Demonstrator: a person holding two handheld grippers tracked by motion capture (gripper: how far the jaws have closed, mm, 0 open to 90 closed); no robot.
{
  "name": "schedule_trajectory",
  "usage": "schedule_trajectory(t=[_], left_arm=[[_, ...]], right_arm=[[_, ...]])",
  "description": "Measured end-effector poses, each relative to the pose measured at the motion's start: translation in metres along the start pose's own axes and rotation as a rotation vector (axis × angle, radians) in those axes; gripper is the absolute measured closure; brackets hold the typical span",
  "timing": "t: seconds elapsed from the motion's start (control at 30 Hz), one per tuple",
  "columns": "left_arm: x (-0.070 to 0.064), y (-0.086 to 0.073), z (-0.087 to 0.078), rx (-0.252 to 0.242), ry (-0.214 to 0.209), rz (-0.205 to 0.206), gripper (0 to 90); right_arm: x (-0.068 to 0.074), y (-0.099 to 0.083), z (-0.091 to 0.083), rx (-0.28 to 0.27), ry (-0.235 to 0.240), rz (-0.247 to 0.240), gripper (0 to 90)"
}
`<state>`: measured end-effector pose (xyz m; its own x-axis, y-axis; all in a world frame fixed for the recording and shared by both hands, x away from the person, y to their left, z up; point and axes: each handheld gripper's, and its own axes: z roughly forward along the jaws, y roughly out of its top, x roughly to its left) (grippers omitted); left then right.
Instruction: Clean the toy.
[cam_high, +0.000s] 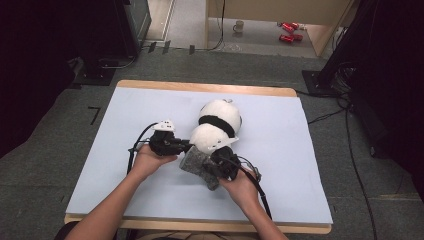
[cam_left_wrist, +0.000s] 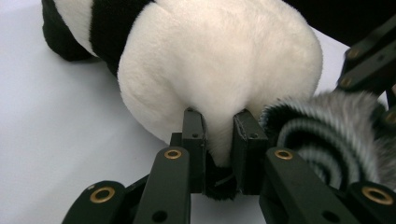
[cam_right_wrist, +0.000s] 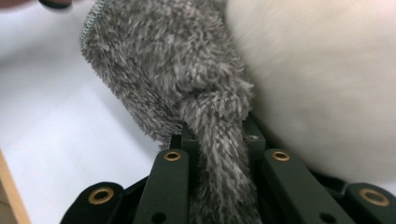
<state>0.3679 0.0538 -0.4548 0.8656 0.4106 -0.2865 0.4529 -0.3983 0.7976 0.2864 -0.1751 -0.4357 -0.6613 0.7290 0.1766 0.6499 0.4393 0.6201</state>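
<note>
With your left gripper pinching a fold of the plush panda at mid-table and your right gripper clamped on the grey fuzzy cloth beside it, any uneven tug risked the fur slipping free.

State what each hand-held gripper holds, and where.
Left hand-held gripper pinches the panda plush by a fold of white fur; right clamps a bunched fold of the grey fuzzy cloth.

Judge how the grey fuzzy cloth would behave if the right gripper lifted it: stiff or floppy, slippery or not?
Probably floppy: the grey cloth bunches into a fold where the right gripper pinches it. Likely light, being thin pile fabric. Its shaggy surface should grip rather than slip, though it may drag against the panda beside it.
</note>
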Motion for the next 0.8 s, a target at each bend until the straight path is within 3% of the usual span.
schedule_trajectory(t=[0.4, 0.6, 0.8], left_arm=[[0.006, 0.000, -0.007, -0.001, 0.008, -0.010, 77.6], [0.011, -0.001, -0.012, -0.001, 0.022, -0.015, 77.4], [0.014, -0.003, -0.014, -0.003, 0.016, -0.027, 76.4]], right_arm=[[-0.007, 0.018, -0.051, -0.150, 0.013, 0.029, 78.6], [-0.025, 0.018, -0.067, -0.184, -0.018, 0.075, 78.6], [-0.051, 0.013, -0.077, -0.199, -0.078, 0.129, 78.4]])
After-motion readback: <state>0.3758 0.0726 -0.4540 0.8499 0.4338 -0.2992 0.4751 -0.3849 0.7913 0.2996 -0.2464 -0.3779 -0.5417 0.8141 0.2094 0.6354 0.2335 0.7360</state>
